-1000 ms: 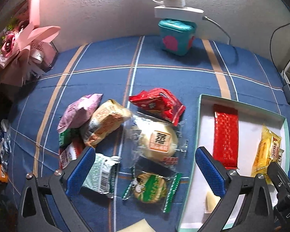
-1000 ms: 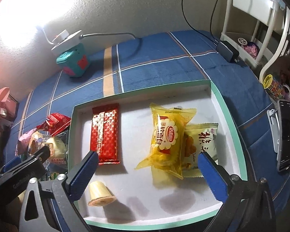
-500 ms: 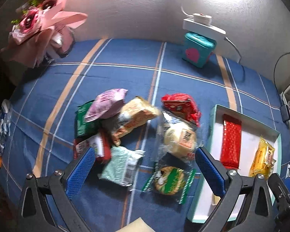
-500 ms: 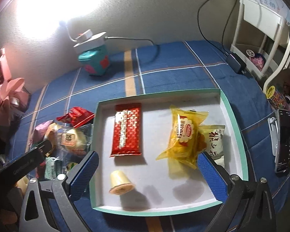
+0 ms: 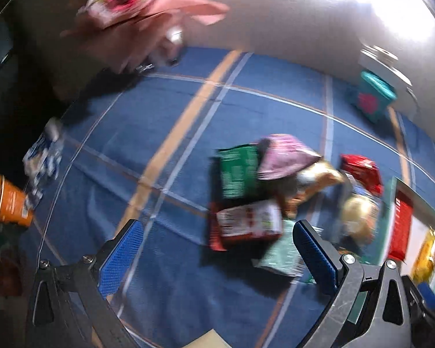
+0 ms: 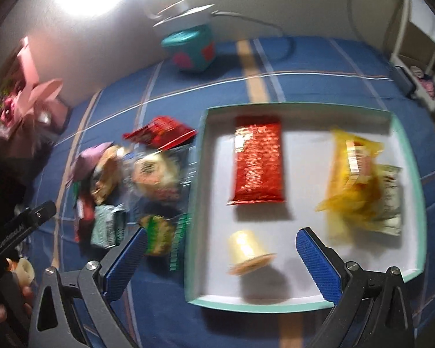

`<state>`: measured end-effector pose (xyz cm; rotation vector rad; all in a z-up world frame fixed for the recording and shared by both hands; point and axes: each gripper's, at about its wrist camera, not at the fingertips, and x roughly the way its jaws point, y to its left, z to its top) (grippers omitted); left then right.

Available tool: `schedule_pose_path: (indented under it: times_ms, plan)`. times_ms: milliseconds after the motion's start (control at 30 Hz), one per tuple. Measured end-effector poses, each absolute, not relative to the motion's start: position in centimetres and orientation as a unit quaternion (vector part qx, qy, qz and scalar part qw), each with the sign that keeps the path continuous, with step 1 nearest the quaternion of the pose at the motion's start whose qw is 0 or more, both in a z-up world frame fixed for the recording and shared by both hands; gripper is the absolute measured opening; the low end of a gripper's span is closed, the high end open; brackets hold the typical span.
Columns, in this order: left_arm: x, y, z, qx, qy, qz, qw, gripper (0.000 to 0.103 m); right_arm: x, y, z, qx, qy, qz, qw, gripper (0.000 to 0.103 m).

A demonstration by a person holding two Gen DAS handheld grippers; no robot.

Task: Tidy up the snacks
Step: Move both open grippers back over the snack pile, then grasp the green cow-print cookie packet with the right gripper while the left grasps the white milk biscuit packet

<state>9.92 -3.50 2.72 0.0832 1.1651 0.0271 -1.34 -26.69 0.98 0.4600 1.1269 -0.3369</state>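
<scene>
Sitting on the blue cloth (image 6: 319,66): teal-rimmed tray (image 6: 409,156), holding 1 red pack (image 6: 258,162), 1 yellow bag (image 6: 351,179) overlapping a pale packet (image 6: 391,200), and 1 small cup (image 6: 246,250) tipped on its side. Lying left of the tray: loose snack pile (image 5: 252,200), blurred. Hovering over the pile's left edge, left gripper (image 5: 217,249), spread wide, gripping nothing. Hanging above the tray's near-left corner, right gripper (image 6: 220,258), also wide, empty. Swinging left since 0.5 s ago, both views; orange cup (image 5: 8,200) newly showing
</scene>
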Motion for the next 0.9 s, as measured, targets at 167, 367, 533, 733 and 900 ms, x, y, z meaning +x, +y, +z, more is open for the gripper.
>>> schedule_pose_path:
  times_ms: [167,367,533,733,900]
  plan:
    - [10.6,-0.1,2.4,0.014,0.551,0.050,0.833,0.103,0.5,-23.6,0.4,0.211,0.534,-0.124,0.809,0.103]
    - [11.0,1.3,2.2,-0.011,0.546,0.061,0.836,0.103,2.3,-21.1,-0.6,0.222,0.535,-0.089,0.810,0.103]
    - [11.4,0.5,1.2,-0.023,0.558,0.037,0.829,0.103,3.1,-20.4,-1.5,0.216,0.538,-0.091,0.809,0.102]
    - [12.0,-1.0,-0.1,-0.027,0.573,0.008,0.819,0.103,3.7,-20.5,-1.7,0.216,0.530,-0.096,0.814,0.087]
    - [12.8,-1.3,-1.6,-0.044,0.589,-0.011,0.807,0.103,4.0,-20.7,-2.8,0.219,0.541,-0.098,0.806,0.077]
